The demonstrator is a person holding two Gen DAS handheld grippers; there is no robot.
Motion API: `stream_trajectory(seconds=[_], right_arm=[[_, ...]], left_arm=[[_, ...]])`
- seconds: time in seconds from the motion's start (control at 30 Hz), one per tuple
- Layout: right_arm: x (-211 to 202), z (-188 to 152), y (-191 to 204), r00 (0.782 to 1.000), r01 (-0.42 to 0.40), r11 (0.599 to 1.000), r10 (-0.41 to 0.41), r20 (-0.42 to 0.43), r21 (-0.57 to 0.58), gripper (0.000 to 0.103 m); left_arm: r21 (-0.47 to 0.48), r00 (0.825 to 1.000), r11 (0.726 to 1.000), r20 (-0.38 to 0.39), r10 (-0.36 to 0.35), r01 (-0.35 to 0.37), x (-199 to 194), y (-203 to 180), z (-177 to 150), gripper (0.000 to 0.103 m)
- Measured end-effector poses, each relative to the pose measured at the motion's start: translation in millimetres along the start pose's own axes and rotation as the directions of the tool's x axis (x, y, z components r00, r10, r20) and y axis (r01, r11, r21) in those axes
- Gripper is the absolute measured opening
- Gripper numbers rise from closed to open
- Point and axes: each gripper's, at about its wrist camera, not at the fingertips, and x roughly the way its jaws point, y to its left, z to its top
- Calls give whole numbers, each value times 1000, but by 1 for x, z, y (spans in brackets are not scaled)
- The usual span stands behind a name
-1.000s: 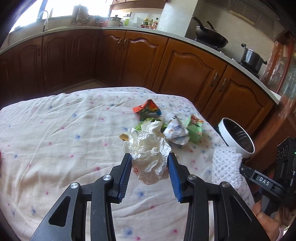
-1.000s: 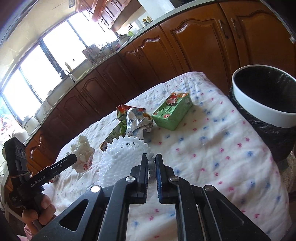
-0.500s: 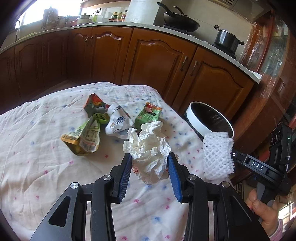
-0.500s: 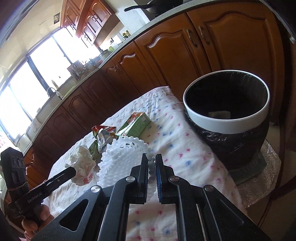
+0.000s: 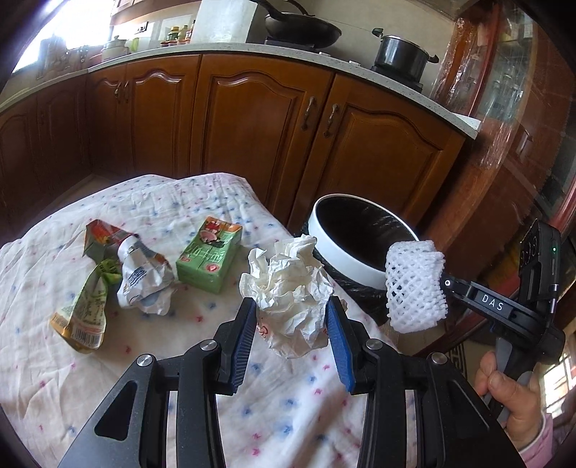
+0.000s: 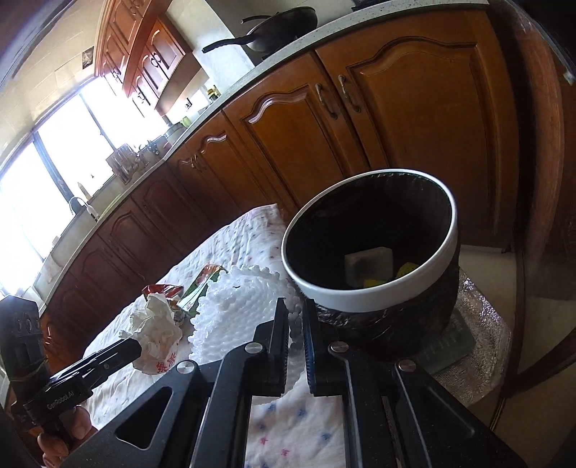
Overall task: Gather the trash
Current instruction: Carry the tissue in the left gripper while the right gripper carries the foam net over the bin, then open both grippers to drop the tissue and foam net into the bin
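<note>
My left gripper [image 5: 292, 325] is shut on a crumpled white paper ball [image 5: 291, 298], held above the cloth near the table's right edge. The right gripper [image 6: 296, 324] is shut on a white foam fruit net [image 6: 237, 306], which hangs just left of the bin. In the left wrist view that net [image 5: 415, 286] sits in front of the bin's rim. The bin [image 6: 374, 298] has a white rim and a black liner, and stands beside the table with a few scraps inside. A green carton [image 5: 208, 257], a crumpled white wrapper [image 5: 144, 280] and a green-yellow wrapper [image 5: 86, 309] lie on the cloth.
The table wears a white cloth with small blue and pink marks [image 5: 151, 363]. Brown cabinets [image 5: 252, 118] run behind it under a counter with a wok [image 5: 302, 30] and a pot [image 5: 401, 54]. A hand [image 5: 511, 403] grips the right tool's handle. The bin stands on a silvery mat [image 6: 478, 345].
Both grippers have swung right across the table with their loads, toward the bin. The bin has grown larger in both views, and its inside now shows to the right wrist camera.
</note>
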Motion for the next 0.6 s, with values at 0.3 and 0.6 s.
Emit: stream_trajectory(seconds=[0.3,0.6], right_arm=[[1,31,-28,997,64,998,-64,40,7,8],[21,66,-52,989,142,990,-142,40,-4,8]], left_arm=[[85,1000,996,0,-27,27,43,-33,36,38],[152,997,987,-63,-42,51,106,-57,71,39]])
